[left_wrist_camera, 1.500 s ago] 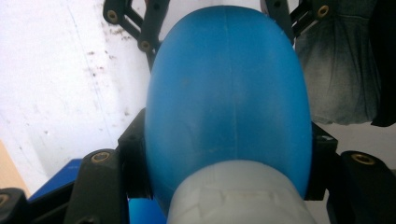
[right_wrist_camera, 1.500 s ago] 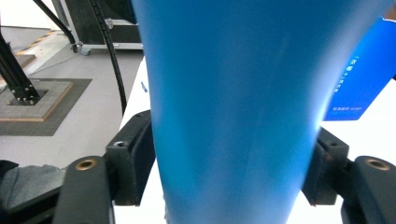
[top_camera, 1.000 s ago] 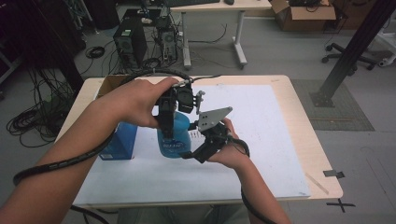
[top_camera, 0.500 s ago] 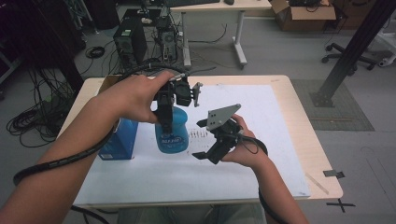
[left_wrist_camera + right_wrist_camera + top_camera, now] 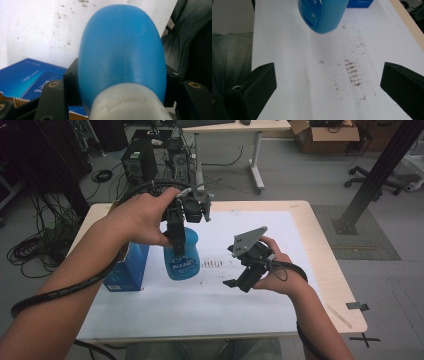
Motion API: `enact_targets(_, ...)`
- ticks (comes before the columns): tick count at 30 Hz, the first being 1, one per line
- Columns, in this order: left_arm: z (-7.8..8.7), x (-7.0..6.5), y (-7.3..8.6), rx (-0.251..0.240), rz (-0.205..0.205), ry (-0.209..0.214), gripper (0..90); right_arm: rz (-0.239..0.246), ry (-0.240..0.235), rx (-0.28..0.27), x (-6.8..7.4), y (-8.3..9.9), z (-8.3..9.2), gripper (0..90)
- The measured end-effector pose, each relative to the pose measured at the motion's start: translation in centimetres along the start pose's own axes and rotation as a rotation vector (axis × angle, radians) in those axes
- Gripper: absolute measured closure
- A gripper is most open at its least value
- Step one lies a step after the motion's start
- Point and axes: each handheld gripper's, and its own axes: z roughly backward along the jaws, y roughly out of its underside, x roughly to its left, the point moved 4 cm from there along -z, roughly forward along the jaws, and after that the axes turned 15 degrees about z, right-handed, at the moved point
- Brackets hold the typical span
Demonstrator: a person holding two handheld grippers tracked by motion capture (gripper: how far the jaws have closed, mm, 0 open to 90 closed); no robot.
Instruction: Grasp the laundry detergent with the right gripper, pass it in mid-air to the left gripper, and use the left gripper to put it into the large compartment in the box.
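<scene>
A blue plastic bottle [image 5: 183, 260] with a white label hangs just above the white sheet, beside the person's left hand. My left gripper [image 5: 177, 247] points down and is shut on it; in the left gripper view the black jaws clamp both sides of the bottle [image 5: 122, 50] just past its whitish neck. My right gripper [image 5: 240, 281] is held off to the bottle's right, apart from it. Its jaws have just been opening and now stand wide, with nothing between them. In the right gripper view that gripper [image 5: 328, 82] looks down at stained paper, with the bottle [image 5: 322, 15] ahead.
A blue carton [image 5: 127, 270] lies left of the bottle on the white sheet [image 5: 225, 295], which covers most of the wooden table [image 5: 322, 245]. Brown smudges [image 5: 215, 264] mark the sheet between the grippers. Cables, computer cases and desks stand beyond the far edge.
My right gripper has drawn back from the bottle, to the right and slightly up, and its jaws have spread. The left gripper has kept the bottle almost still.
</scene>
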Motion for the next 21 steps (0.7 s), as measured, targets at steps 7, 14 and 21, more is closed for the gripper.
enact_targets(7,1.0,0.5,0.1,-0.017,0.124,0.038,37.8,-0.006,-0.014,0.073,0.0,1.2,1.1,0.4)
enact_targets(14,2.8,1.6,0.6,-0.056,0.263,0.062,37.7,-0.023,-0.032,0.141,-0.2,2.3,2.1,0.4)
enact_targets(21,4.3,2.9,1.4,-0.055,0.377,0.040,37.7,-0.032,-0.041,0.173,-0.3,3.0,2.3,0.4)
